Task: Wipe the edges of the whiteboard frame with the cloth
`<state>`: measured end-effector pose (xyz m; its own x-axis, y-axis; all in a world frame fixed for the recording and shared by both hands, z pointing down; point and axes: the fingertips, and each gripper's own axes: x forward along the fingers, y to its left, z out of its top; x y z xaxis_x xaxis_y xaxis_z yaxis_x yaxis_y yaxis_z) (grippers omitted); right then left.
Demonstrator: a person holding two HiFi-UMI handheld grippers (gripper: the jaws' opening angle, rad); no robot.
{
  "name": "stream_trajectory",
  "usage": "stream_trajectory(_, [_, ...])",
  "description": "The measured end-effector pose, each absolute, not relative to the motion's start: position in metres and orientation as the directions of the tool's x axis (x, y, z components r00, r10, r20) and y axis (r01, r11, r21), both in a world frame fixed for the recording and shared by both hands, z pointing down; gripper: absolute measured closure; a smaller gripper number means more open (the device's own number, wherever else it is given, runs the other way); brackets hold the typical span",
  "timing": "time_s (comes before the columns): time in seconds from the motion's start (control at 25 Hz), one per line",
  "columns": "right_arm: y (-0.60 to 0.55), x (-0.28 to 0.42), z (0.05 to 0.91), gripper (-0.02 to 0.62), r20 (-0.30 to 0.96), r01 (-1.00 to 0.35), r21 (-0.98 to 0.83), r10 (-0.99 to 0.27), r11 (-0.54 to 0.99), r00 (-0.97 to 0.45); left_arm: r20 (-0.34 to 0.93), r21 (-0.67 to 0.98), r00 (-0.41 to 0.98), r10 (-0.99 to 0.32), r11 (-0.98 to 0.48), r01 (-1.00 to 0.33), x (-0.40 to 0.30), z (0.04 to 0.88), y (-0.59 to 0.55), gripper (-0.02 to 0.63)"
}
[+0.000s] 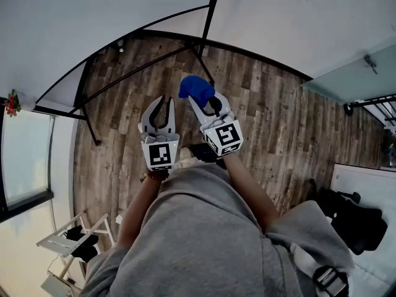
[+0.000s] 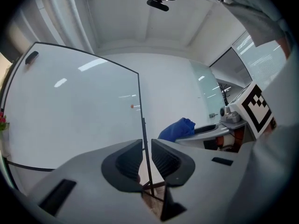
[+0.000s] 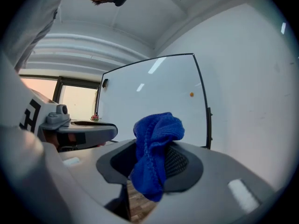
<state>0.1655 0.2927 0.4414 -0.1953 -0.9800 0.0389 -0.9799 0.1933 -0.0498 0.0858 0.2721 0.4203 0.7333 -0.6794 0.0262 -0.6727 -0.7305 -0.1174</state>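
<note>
Blue cloth (image 3: 156,143) is bunched and pinched in the right gripper (image 3: 152,161), jaws closed on its middle with a loose tuft poking above and a tail hanging below. It looks light, soft and floppy, so the grip is best kept mid-bunch with enough left proud to drag along the thin black whiteboard frame (image 2: 139,107). That frame stands just ahead, not touched yet. Left gripper (image 2: 145,158) sits beside it over the wood floor (image 1: 266,122), jaws nearly together on nothing.
</note>
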Motion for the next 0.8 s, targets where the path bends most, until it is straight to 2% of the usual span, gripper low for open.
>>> stream_trajectory(0.48, [0.333,0.24,0.385,0.434,-0.022,-0.98,0.188,-0.998,-0.061,0.057,0.051,-0.133,0.865,-0.499,-0.862,-0.489,0.196,0.396,0.288,0.541])
stream_trajectory(0.8, [0.361,0.286,0.379,0.436,-0.04,-0.971,0.159,-0.984,-0.176,0.172,0.037,-0.102,0.916,-0.399,-0.914,-0.394,0.247,0.386,0.307,0.541])
